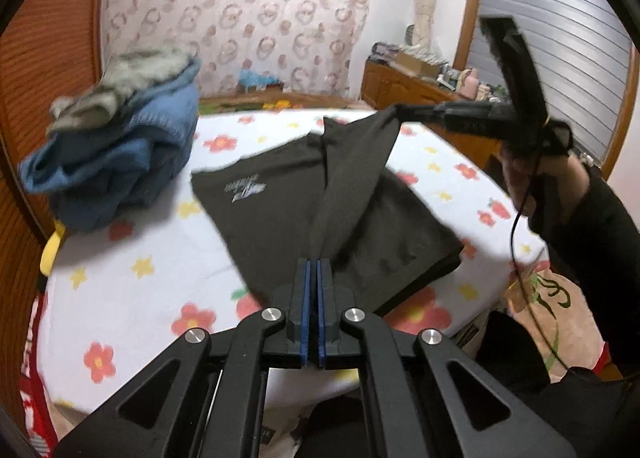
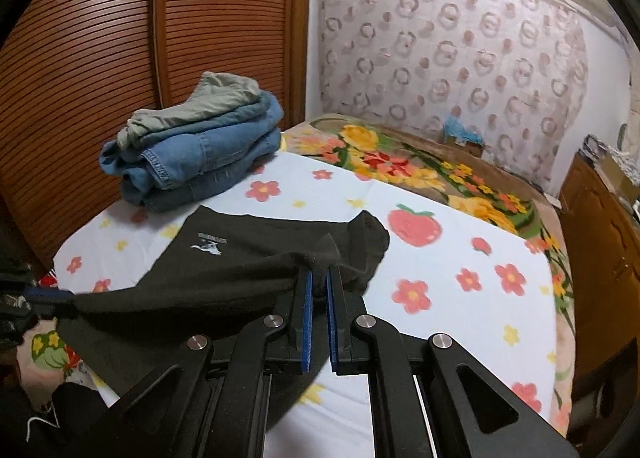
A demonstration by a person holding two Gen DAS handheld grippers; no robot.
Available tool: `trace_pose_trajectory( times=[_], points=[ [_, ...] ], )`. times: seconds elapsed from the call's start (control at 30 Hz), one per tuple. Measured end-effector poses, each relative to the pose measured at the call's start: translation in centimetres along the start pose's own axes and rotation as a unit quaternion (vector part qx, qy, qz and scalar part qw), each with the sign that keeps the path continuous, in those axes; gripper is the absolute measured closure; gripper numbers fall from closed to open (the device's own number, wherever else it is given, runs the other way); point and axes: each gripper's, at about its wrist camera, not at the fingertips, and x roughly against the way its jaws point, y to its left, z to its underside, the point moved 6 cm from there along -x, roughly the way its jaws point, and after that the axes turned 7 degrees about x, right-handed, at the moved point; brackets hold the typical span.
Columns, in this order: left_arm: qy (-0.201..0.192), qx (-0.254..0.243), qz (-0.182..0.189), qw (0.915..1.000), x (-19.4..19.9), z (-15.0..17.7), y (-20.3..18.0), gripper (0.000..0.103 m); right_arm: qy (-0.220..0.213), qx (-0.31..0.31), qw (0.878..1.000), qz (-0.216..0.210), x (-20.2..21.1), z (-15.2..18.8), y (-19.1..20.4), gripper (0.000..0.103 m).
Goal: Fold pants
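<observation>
Right up against the left wrist lens, the left gripper has its blue pads pinched together on an edge of the black pants, and the cloth rises off the bed toward it in a taut ridge. Same story in the right wrist view: the right gripper is clamped on a bunched corner of the same pants, fabric wadded between its blue pads. From the left camera you can also see that right gripper held out to the side by a hand in a dark sleeve, with the pants stretched between the two grippers and a thin black cable dangling under it.

Rest of the pants lie flat and partly folded on the white sheet with the red and yellow flowers, small pale logo facing up.

Just past them, near the back edge of the sheet, sits a stack of folded clothes: denim pieces with a grey-green one on top. Behind that stack is a brown slatted wardrobe door. A floral blanket covers the far part of the bed, and a patterned curtain hangs on the back wall.
</observation>
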Motion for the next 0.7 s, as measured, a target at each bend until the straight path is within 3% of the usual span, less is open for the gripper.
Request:
trace_pose_trajectory(
  times=[0.33, 0.4, 0.47, 0.53, 0.63, 0.7],
  points=[
    [0.035, 0.031, -0.018, 0.9988, -1.8, 2.5, 2.2, 0.099, 0.019, 0.007, 0.999, -0.026, -2.7, -0.2, 0.4, 0.097],
    [0.031, 0.034, -0.021, 0.9987, -1.7, 2.4, 2.6, 0.092, 0.019, 0.010, 0.999, -0.029, -3.1, -0.7, 0.6, 0.097],
    [0.025, 0.034, -0.036, 0.9985, -1.5, 2.0, 3.1, 0.078, 0.019, 0.013, 0.999, -0.034, -3.5, -1.5, 0.5, 0.097],
    [0.019, 0.033, -0.049, 0.9980, -1.3, 1.5, 3.7, 0.074, 0.017, 0.015, 0.999, -0.038, -3.7, -2.2, 0.7, 0.097],
    [0.009, 0.036, -0.059, 0.9976, -0.8, 0.8, 4.5, 0.056, 0.012, 0.019, 0.999, -0.046, -4.3, -3.2, 1.4, 0.097],
    [0.002, 0.037, -0.059, 0.9975, -0.7, 0.3, 5.0, 0.054, 0.011, 0.022, 0.999, -0.047, -4.7, -3.8, 1.8, 0.097]
  ],
)
